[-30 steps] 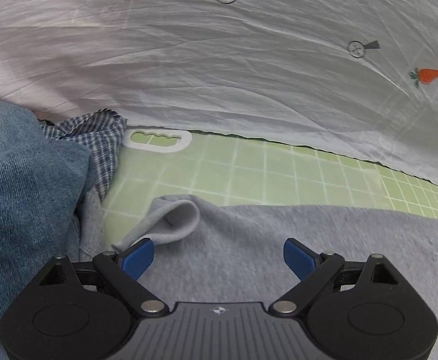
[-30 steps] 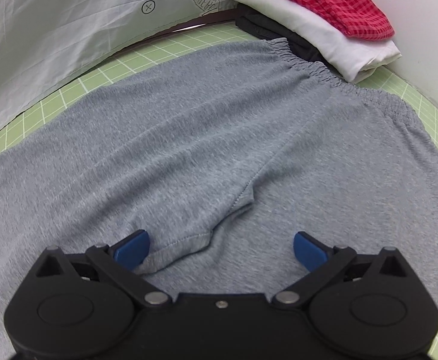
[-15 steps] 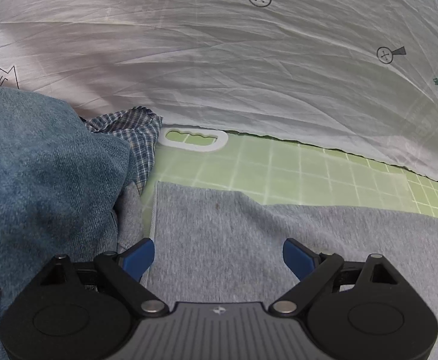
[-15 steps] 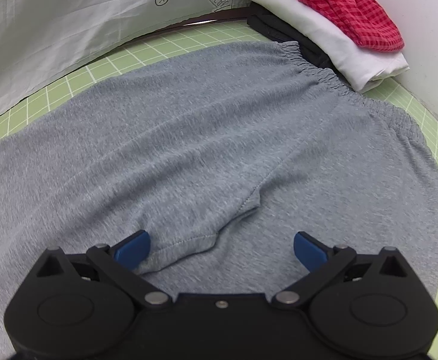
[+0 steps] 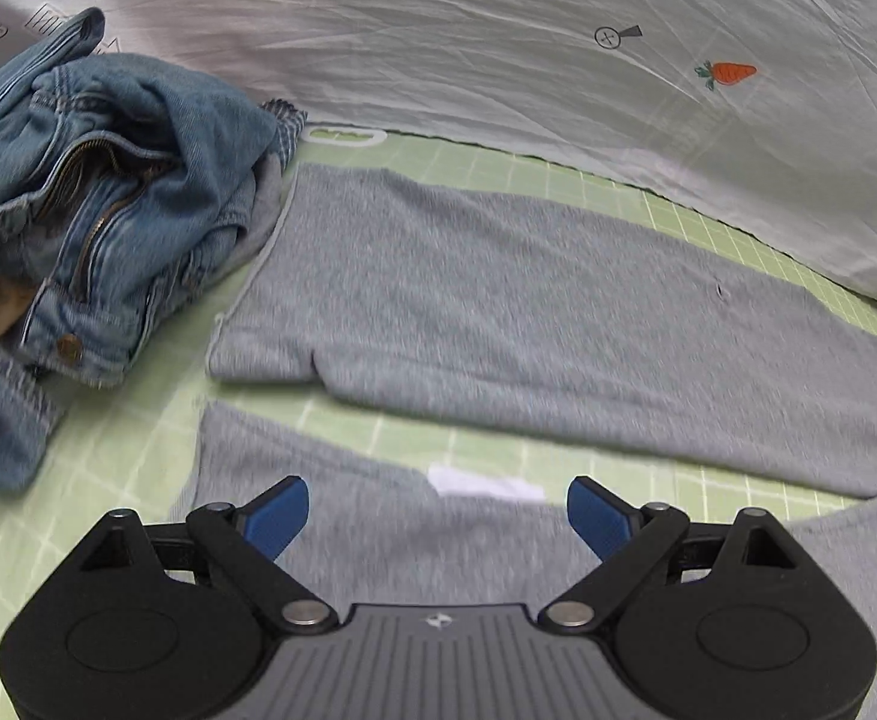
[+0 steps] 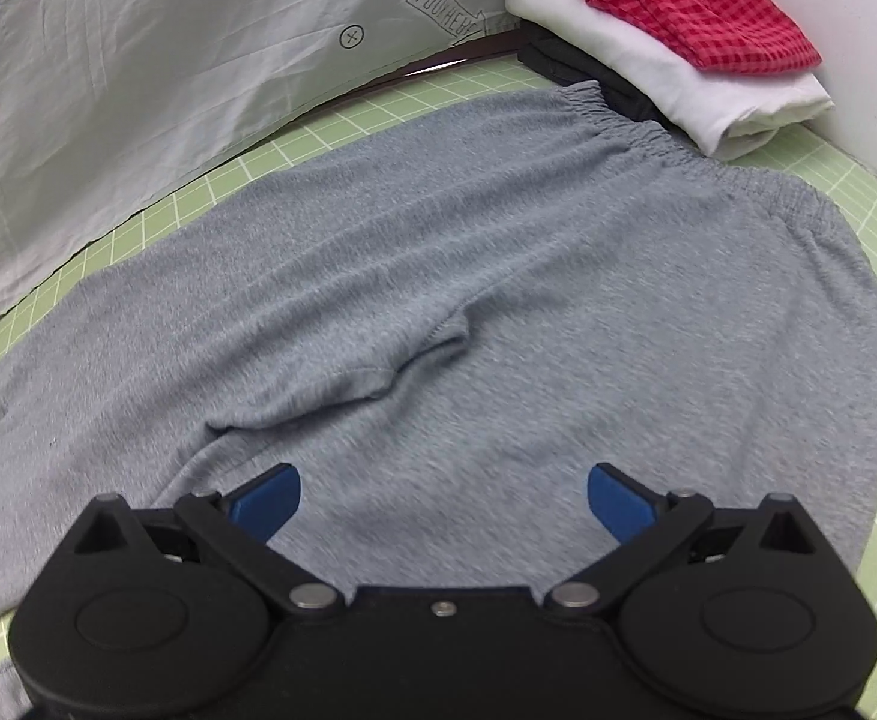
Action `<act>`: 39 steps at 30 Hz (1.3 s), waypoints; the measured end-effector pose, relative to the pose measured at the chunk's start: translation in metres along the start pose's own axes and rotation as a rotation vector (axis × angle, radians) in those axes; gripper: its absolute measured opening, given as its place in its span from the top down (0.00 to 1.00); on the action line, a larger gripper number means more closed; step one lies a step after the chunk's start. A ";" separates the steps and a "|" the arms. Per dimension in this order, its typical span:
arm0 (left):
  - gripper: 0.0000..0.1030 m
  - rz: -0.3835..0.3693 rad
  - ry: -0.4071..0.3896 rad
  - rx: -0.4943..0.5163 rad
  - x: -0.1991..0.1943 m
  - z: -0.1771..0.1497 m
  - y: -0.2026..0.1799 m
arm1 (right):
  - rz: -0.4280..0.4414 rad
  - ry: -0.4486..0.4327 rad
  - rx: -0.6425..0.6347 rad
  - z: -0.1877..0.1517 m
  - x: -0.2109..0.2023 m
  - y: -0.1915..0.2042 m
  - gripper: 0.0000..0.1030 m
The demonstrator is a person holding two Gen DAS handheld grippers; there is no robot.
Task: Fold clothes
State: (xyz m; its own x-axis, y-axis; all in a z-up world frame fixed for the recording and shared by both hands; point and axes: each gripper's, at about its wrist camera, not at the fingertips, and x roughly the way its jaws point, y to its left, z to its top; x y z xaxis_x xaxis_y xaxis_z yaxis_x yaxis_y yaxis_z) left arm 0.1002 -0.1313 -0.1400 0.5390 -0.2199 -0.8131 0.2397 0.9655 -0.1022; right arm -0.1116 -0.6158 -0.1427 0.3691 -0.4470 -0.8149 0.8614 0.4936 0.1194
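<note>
Green gridded surface [image 5: 138, 444] carries grey sweatpants [image 6: 498, 276]; our left tool [image 5: 438, 516] and right tool [image 6: 441, 501], both spread and empty, risk snagging the denim heap [image 5: 96, 192] at ten o'clock.

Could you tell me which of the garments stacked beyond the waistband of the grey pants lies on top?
The red checked garment lies on top, crumpled; beneath it is the folded white one, with a dark one at the bottom.
</note>
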 end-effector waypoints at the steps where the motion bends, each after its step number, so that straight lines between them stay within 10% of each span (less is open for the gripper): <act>1: 0.10 0.006 0.008 -0.005 -0.005 -0.009 -0.004 | 0.006 0.004 0.015 -0.003 -0.004 -0.013 0.00; 19: 0.10 -0.065 0.096 -0.147 -0.063 -0.105 -0.086 | 0.241 0.073 0.456 -0.027 -0.024 -0.223 0.00; 28: 0.10 -0.082 0.142 -0.239 -0.074 -0.134 -0.085 | 0.528 0.195 0.654 -0.038 -0.009 -0.233 0.00; 39: 0.10 -0.223 0.184 -0.548 -0.071 -0.154 -0.044 | 0.684 0.341 0.710 -0.060 0.000 -0.189 0.00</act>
State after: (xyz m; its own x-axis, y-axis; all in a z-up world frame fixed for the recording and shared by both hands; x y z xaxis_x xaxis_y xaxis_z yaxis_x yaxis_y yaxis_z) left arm -0.0730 -0.1364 -0.1657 0.3635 -0.4444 -0.8188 -0.1450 0.8412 -0.5209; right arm -0.2953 -0.6648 -0.1994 0.8326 0.0514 -0.5514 0.5534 -0.0394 0.8320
